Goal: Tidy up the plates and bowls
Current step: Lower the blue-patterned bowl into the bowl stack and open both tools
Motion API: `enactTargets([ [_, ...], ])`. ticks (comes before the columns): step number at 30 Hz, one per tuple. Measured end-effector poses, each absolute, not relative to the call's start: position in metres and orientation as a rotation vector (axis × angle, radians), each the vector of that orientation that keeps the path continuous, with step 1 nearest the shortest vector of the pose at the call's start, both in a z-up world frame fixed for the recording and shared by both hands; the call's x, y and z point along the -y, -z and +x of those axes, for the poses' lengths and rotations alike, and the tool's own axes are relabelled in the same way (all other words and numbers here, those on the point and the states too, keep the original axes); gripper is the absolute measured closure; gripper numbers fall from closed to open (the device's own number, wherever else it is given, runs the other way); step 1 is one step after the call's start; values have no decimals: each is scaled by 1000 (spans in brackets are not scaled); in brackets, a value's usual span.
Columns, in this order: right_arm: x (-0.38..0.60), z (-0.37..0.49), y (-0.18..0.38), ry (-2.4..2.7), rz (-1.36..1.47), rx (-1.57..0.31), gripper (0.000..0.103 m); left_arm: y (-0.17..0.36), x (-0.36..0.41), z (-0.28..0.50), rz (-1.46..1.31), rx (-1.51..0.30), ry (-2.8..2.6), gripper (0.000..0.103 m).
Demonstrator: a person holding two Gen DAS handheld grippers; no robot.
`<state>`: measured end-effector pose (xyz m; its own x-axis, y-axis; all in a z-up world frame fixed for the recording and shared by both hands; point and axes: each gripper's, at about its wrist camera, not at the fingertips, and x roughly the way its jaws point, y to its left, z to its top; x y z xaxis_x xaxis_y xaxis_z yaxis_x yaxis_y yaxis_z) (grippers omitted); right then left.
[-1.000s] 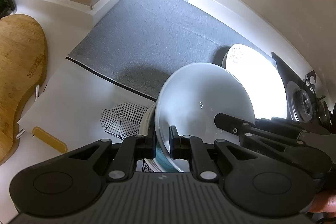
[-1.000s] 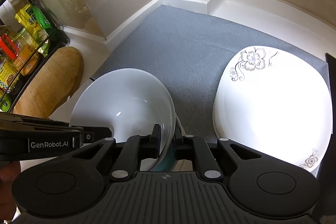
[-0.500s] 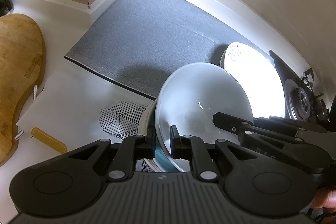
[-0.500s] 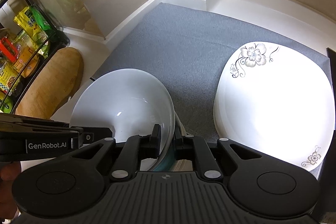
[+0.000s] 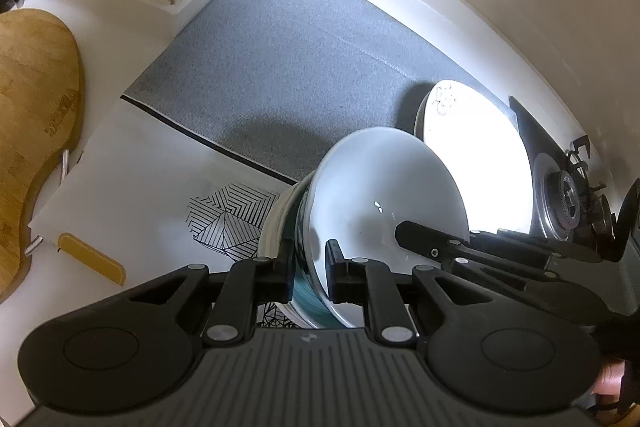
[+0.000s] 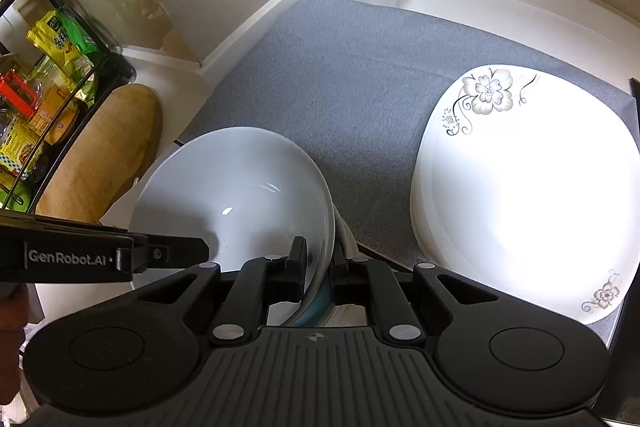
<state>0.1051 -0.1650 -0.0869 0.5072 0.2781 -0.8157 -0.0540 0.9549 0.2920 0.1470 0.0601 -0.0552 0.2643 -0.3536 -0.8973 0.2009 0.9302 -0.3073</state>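
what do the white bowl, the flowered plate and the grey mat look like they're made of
White bowl: likely glazed ceramic; its smooth inside carries sharp glints of light.
Flowered plate: likely glazed ceramic or porcelain; glossy white with printed flowers at the rim and strong glare.
Grey mat: looks like woven or felted fabric; matte, with fine speckled grain and no shine.

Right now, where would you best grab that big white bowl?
By its thin rim, one finger inside and one outside. The white bowl flares wide with smooth, sloping walls, so only the edge fits a narrow pinch. Both tools do this now: left tool and right tool clamp opposite near rims.
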Motion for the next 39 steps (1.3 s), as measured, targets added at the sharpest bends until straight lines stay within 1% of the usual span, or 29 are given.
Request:
enactTargets([
  [15,164,109,85,-221,241,-1067,91,48,-59,146,-122,-1257,367,86],
  [18,163,109,84,-222,232,-1073,90,45,-58,145,-116,-1253,369,84],
  [20,161,109,83,-225,220,-1080,87,39,-57,143,-87,-1221,355,73],
  [22,158,109,82,-224,207,-1078,84,34,-59,144,-89,-1193,370,73],
  [27,155,111,79,-222,186,-1083,83,35,-61,149,-96,-1195,356,69],
  [32,154,109,74,-240,181,-1085,77,41,-62,149,-89,-1202,341,44],
  [33,154,109,73,-240,179,-1088,76,41,-63,149,-87,-1202,340,41],
  [35,153,107,69,-248,173,-1086,70,40,-64,149,-84,-1194,334,26],
  [37,153,105,65,-272,181,-1075,53,40,-65,149,-86,-1184,329,21],
  [38,153,104,64,-285,183,-1067,49,39,-65,149,-85,-1181,326,21],
  [39,153,104,63,-285,172,-1061,39,40,-65,150,-86,-1181,324,21],
])
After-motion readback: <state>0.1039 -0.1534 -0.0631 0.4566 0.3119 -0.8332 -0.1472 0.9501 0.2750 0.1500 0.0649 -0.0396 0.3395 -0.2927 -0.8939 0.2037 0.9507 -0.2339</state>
